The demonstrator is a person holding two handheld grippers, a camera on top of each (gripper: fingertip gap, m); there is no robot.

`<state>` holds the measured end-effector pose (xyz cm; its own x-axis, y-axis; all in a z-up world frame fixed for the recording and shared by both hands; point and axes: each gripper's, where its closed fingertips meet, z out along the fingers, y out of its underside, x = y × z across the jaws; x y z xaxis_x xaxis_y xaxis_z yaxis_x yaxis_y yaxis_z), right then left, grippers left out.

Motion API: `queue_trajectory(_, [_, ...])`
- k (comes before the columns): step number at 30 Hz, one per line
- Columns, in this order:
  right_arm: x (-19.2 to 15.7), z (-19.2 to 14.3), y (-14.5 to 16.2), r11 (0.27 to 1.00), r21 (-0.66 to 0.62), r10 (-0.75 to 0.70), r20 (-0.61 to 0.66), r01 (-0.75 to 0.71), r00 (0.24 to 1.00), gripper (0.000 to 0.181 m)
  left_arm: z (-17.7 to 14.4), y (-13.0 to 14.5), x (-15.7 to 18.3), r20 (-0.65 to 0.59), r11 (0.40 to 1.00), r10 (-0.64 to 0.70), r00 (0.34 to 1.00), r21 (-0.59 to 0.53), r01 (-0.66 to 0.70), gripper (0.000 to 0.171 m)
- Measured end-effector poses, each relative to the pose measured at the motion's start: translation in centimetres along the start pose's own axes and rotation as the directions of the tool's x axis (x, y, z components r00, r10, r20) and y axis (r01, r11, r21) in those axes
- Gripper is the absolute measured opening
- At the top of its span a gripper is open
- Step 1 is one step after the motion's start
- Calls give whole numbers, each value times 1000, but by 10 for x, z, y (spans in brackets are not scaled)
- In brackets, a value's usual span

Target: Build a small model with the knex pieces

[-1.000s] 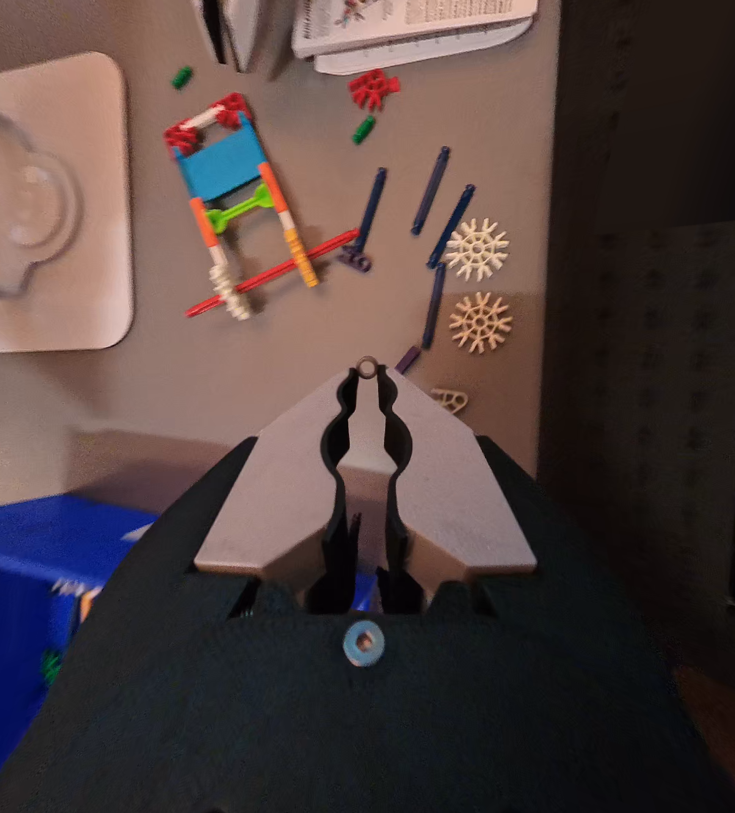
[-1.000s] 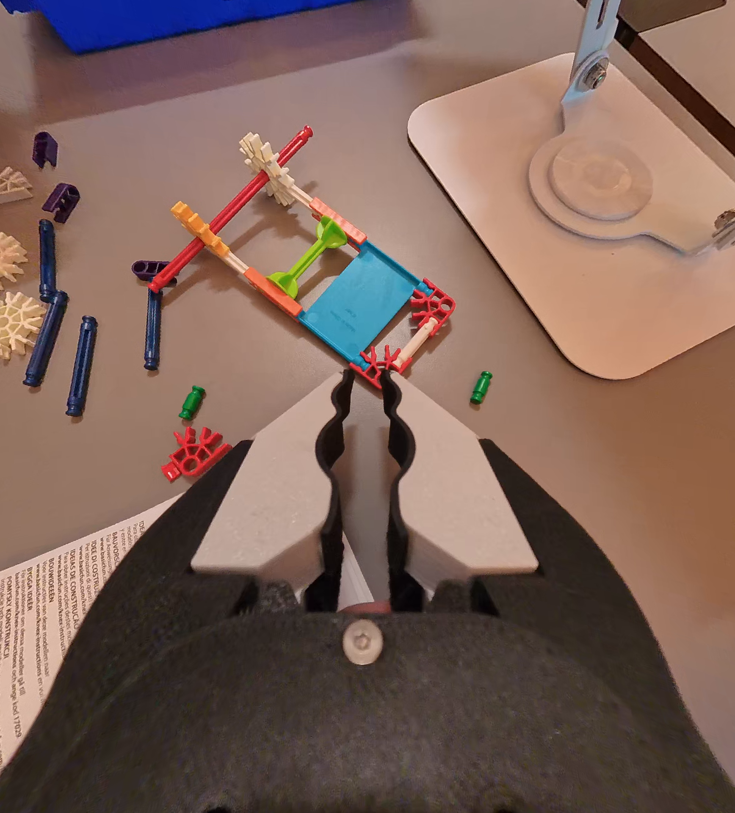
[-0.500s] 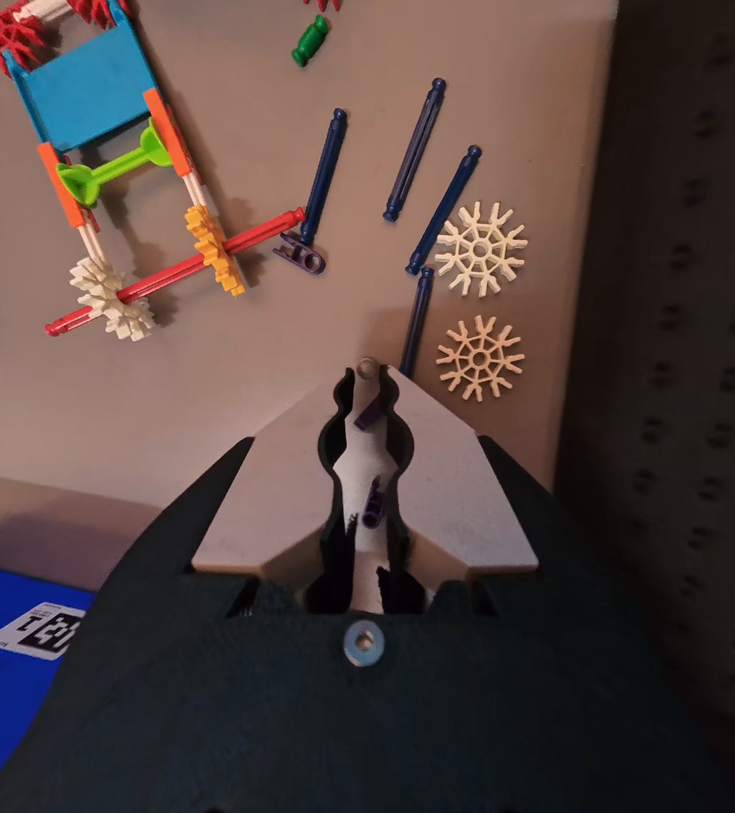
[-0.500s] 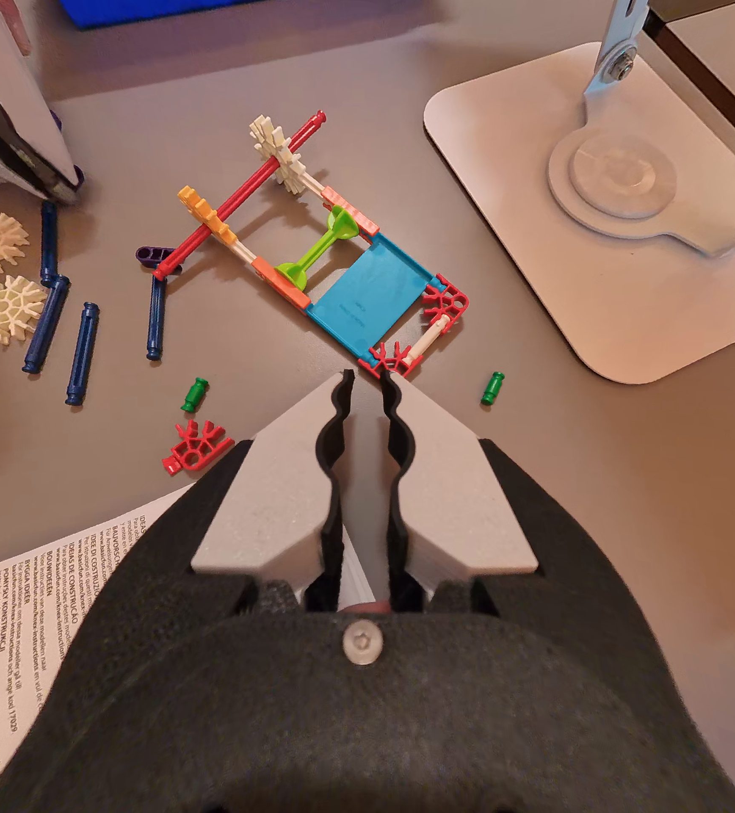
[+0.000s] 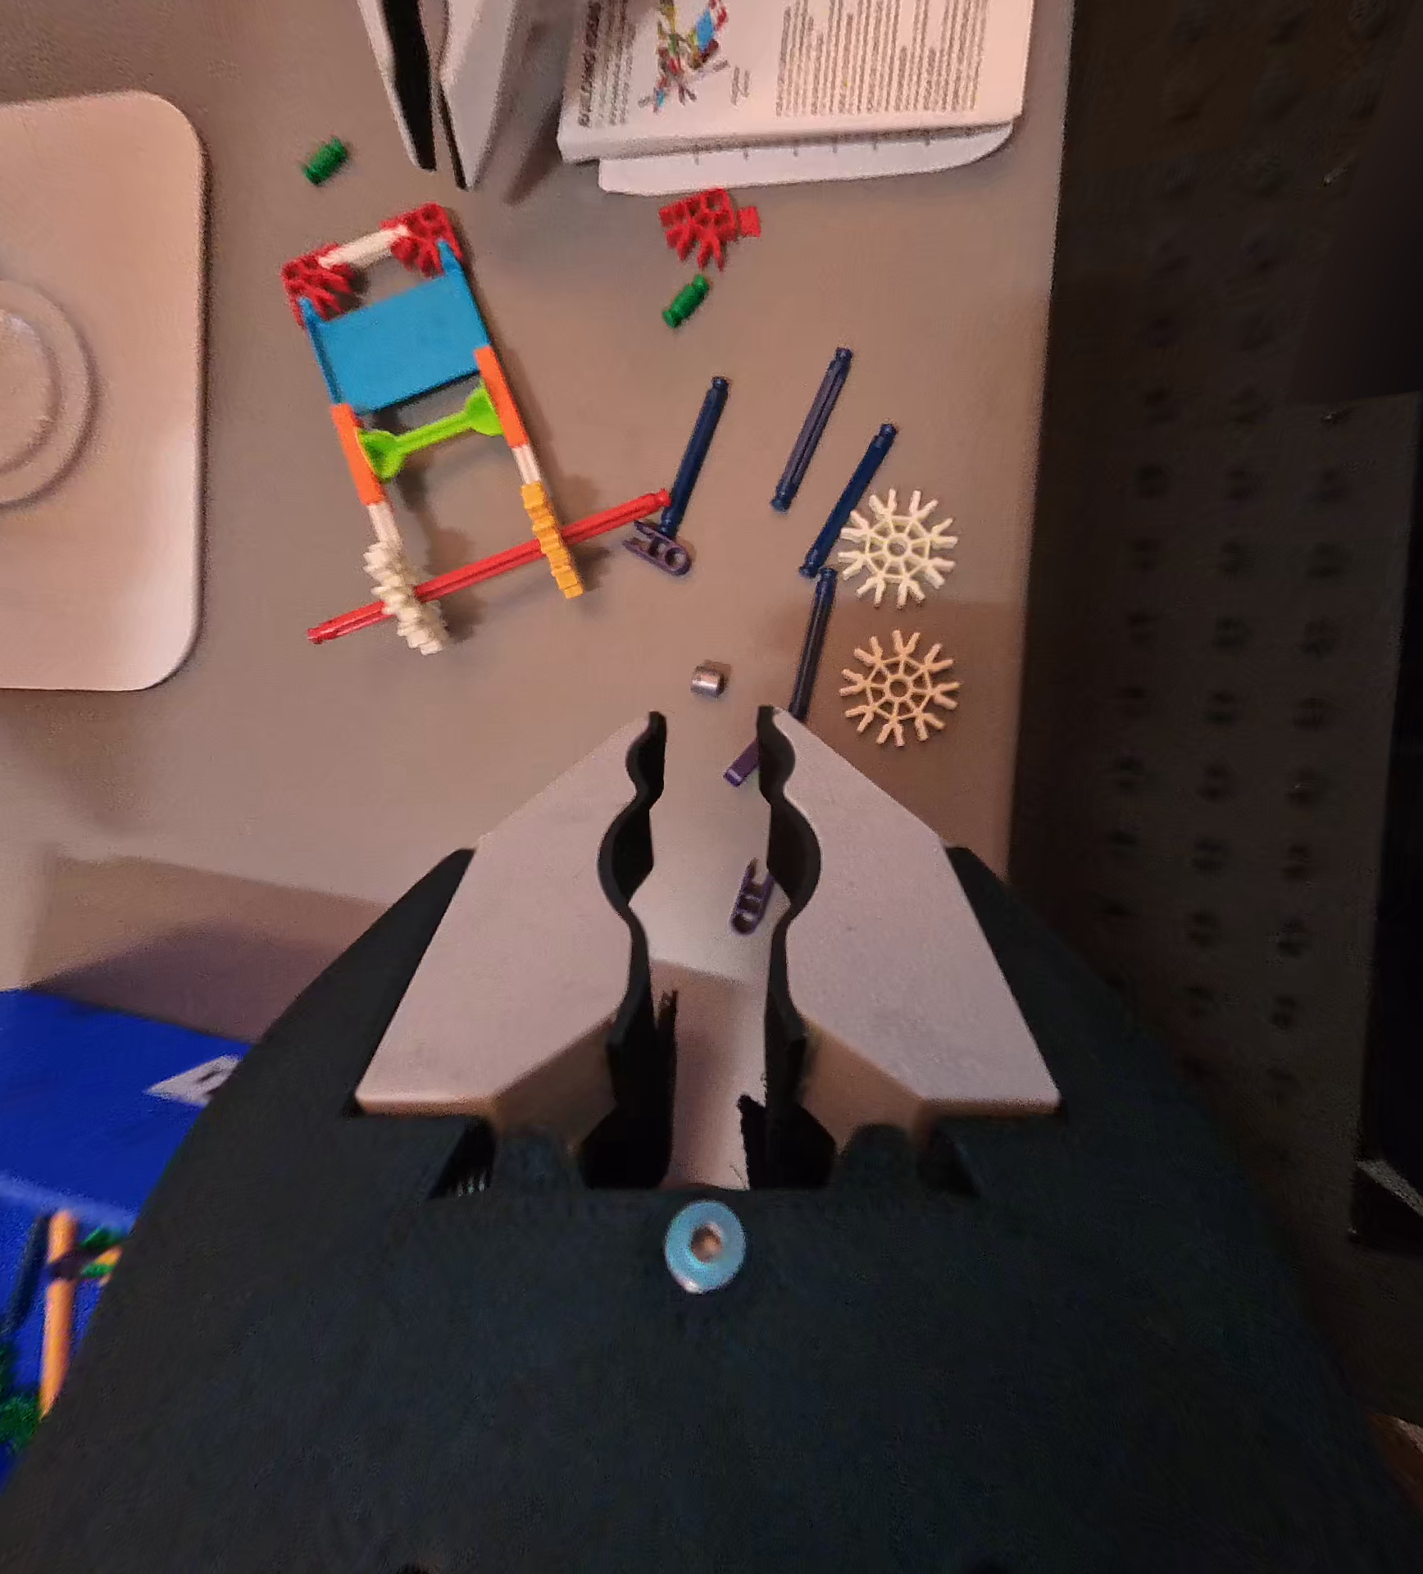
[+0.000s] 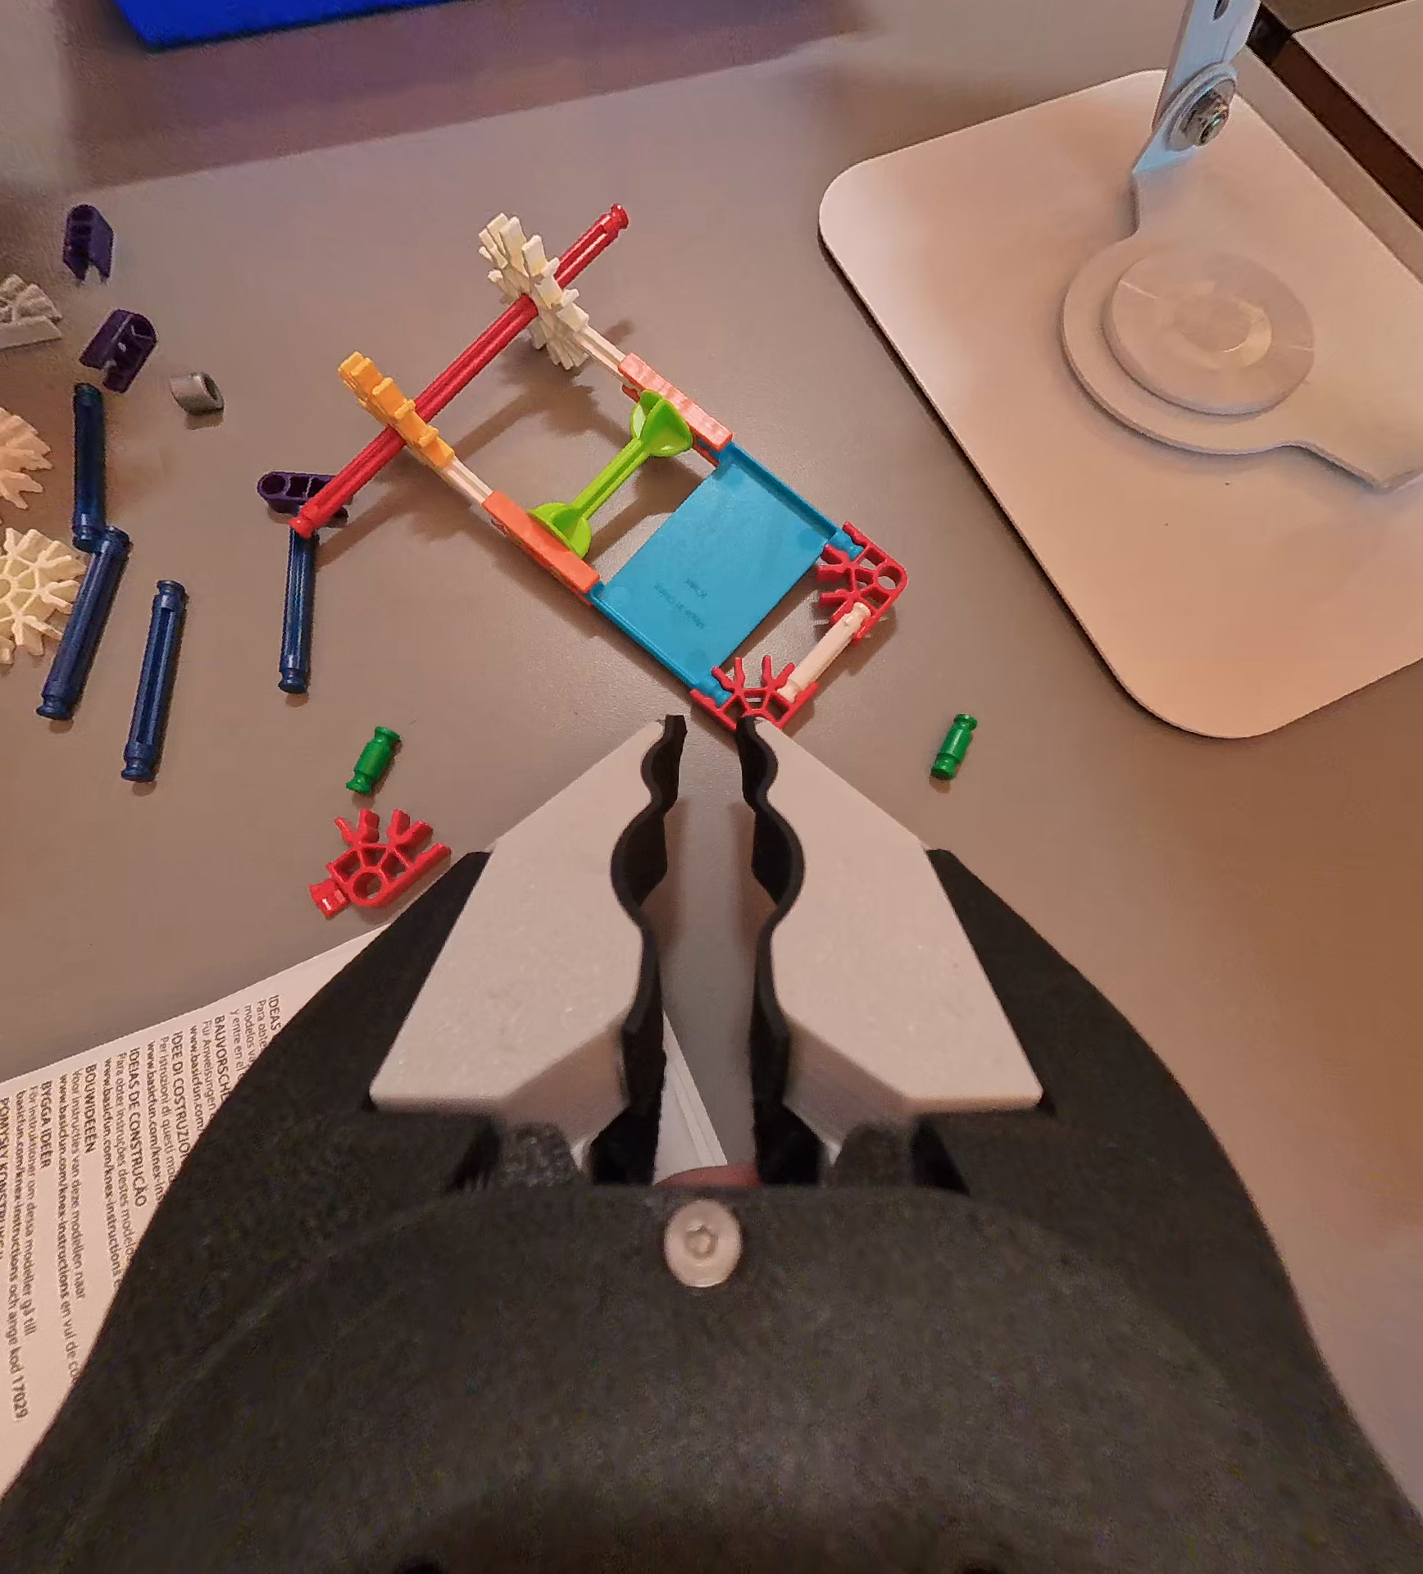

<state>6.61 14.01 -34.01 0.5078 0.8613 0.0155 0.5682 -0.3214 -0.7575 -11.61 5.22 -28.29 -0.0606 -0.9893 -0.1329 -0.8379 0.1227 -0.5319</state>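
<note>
My left gripper [image 5: 710, 724] is open and empty above the grey table. A small grey sleeve [image 5: 709, 680] lies on the table just beyond its fingertips; it also shows in the right wrist view [image 6: 197, 394]. Purple clips [image 5: 744, 761] lie under the right finger. A built toy frame [image 5: 427, 409] with a blue panel, a green dumbbell piece and a red rod lies farther off. My right gripper [image 6: 710, 731] is open and empty, its tips just short of the frame's red corner connector [image 6: 755, 694].
Dark blue rods [image 5: 814, 639] and two cream snowflake connectors [image 5: 900, 686] lie to the right. A loose red connector [image 6: 376, 860] and green short rods [image 6: 372, 758] lie nearby. A white stand base [image 6: 1159, 383], a blue bin [image 5: 27, 1150] and an instruction sheet [image 6: 52, 1192] border the area. My right fingertips sit around 20 cm from my left ones. To reach the loose red connector [image 6: 376, 860] in a straight line is about 8 cm for my right fingers, about 20 cm for my left. My left wrist view [image 5: 700, 216] looks at it from another angle.
My left gripper held the grey sleeve at its tips, came down over the table, opened and let it go, then pulled back. The right gripper has barely moved.
</note>
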Motion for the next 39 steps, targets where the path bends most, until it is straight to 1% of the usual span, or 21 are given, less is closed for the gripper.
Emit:
queue_trajectory(2, [0,0,1,1000,-1,2,0,-2,1000,12,-14,-1,-10,64,1000,15,998,5,-15,19])
queue_trajectory(5, [0,1,1,1000,-3,3,2,-3,1000,12,-34,0,-21,119,1000,12,993,12,-14,18])
queue_trajectory(9, [0,1,2,1000,-6,2,5,-2,1000,12,-61,11,-42,197,1000,-14,980,3,13,18])
queue_trajectory(11, [-1,1,3,1000,-7,4,6,-3,1000,12,-77,22,-55,247,1000,-17,969,-18,22,18])
queue_trajectory(12, [0,2,3,1000,-8,4,6,-4,1000,12,-86,30,-63,280,999,-16,960,-42,29,17])
queue_trajectory(15, [0,3,5,1000,-13,8,10,-8,1000,12,-111,61,-80,304,990,-56,951,-103,91,17])
queue_trajectory(17, [0,4,6,1000,-18,12,14,-11,1000,12,-125,85,-93,329,980,-93,940,-139,145,17])
queue_trajectory(20, [-1,5,9,1000,-26,15,19,-14,1000,12,-137,126,-106,327,953,-152,933,-201,226,20])
queue_trajectory(22, [0,6,10,999,-30,16,19,-16,1000,12,-137,156,-109,303,926,-192,934,-260,275,26])
queue_trajectory(25, [-1,7,11,999,-34,18,22,-18,1000,12,-131,195,-106,254,886,-223,941,-350,305,30])
queue_trajectory(30, [-1,7,11,999,-36,22,29,-21,999,12,-118,239,-102,218,827,-205,954,-483,289,29])
queue_trajectory(33, [-1,6,12,999,-37,25,32,-24,999,12,-107,250,-95,166,812,-177,970,-532,239,26])
queue_trajectory(37, [0,6,13,999,-40,26,31,-25,999,12,-97,252,-84,87,807,-162,983,-562,183,26])
queue_trajectory(39, [-1,7,13,999,-44,22,29,-21,999,12,-92,245,-82,55,830,-145,988,-536,151,24])
